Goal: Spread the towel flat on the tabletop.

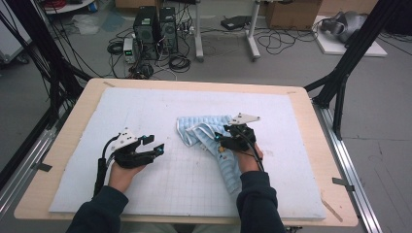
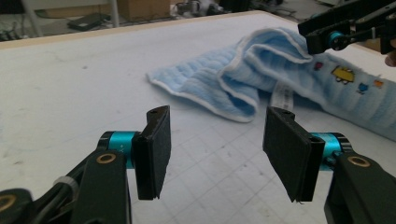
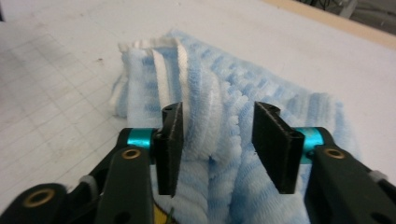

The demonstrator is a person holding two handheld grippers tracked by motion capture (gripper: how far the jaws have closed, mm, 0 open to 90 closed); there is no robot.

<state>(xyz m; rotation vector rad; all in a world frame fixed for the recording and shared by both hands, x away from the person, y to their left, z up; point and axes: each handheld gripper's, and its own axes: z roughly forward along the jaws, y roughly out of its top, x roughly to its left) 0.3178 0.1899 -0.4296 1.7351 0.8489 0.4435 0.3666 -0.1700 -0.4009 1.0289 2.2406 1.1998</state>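
While the crumpled blue towel (image 1: 210, 138) lies bunched near the middle of the white grid mat (image 1: 170, 194), the right gripper (image 3: 217, 140) hovers over its folded white-edged hem, jaws parted astride a ridge, apparently to pinch it; the left gripper (image 2: 215, 149) waits left of the towel, jaws spread, empty, pointing towards it.
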